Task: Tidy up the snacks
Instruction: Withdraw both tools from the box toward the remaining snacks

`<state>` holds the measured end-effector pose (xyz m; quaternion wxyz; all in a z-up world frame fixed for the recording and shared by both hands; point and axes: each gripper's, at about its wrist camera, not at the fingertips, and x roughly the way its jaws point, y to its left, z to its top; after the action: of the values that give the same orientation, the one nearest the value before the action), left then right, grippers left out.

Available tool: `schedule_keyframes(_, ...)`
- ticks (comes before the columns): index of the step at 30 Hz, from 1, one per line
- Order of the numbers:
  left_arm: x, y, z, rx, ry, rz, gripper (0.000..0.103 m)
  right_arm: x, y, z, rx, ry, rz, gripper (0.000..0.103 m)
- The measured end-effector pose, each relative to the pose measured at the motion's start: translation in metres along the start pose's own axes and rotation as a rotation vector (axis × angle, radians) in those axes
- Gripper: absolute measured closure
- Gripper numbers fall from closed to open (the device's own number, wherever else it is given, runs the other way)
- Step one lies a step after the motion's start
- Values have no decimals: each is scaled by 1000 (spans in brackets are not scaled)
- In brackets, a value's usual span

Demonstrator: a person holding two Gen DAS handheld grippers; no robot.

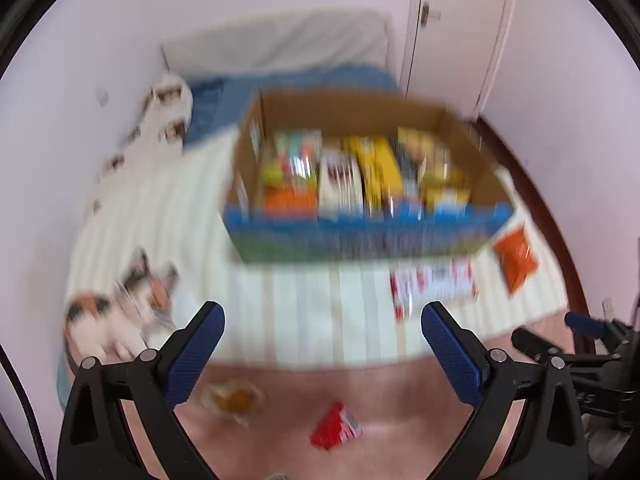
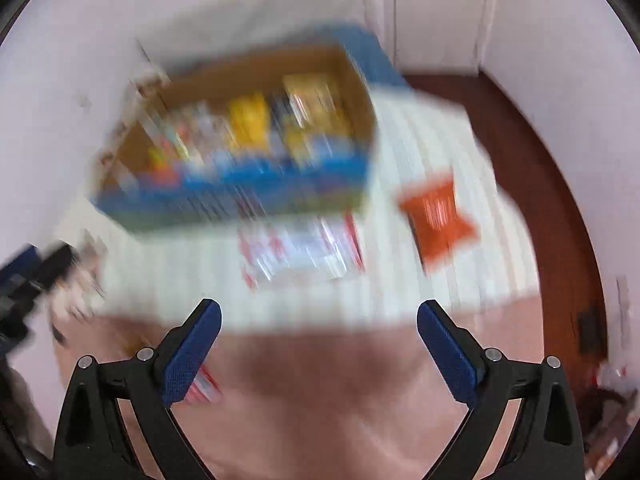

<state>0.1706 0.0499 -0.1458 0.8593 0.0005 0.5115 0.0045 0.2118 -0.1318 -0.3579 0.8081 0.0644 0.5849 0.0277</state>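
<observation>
Both views are motion-blurred. An open cardboard box (image 1: 486,178) (image 2: 348,80) with a blue front stands on a white striped bed cover, packed with upright snack packs. In front of it lie a red-and-white pack (image 1: 434,284) (image 2: 300,248) and an orange pack (image 1: 516,260) (image 2: 438,216). A red pack (image 1: 336,426) and a clear bag with something orange (image 1: 232,400) lie lower on a pink surface. My left gripper (image 1: 322,326) is open and empty, above the bed's near edge. My right gripper (image 2: 318,322) is open and empty, short of the red-and-white pack.
The white striped cover (image 1: 300,312) spans the bed, with a blue blanket (image 1: 224,92) and pillow behind the box. A calico-patterned shape (image 1: 120,308) lies at the left. White doors (image 1: 452,20) and dark floor (image 2: 532,168) are on the right. The right gripper shows in the left view (image 1: 584,344).
</observation>
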Motion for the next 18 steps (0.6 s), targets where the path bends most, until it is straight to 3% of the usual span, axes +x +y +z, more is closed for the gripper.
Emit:
schedule_keyframes(3, 39, -10, -26, -12, 109, 41, 2, 58, -25, -29, 2, 146, -38, 3)
schedule_keyframes(8, 79, -19, -50, -85, 234, 75, 2, 124, -55, -50, 24, 268, -54, 3)
schedule_keyframes(15, 99, -39, -52, -117, 281, 148, 2, 161, -62, -57, -19, 286, -47, 0)
schedule_keyframes(18, 101, -49, -48, -111, 283, 166, 2, 173, -70, -50, -48, 380, 5, 0)
